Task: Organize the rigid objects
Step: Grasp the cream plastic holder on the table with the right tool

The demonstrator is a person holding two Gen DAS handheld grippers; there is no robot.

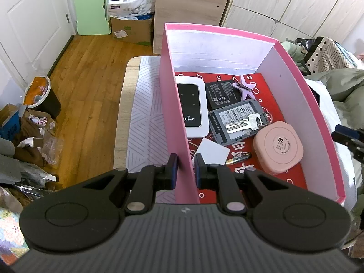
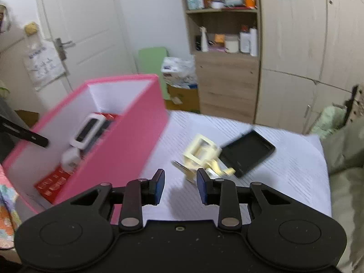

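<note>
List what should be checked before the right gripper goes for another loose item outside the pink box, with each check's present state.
1. Left gripper clamped on the pink box wall: ok.
2. Right gripper empty, jaws apart: ok.
3. Loose items within view on the bed cover: cream plastic piece and black device, touching each other: ok.
4. Sharp view for aiming: not ok, right wrist picture is blurred.
5. Free floor in the box near the battery: ok.
6. Whether cream piece is one part or several: cannot tell.
</note>
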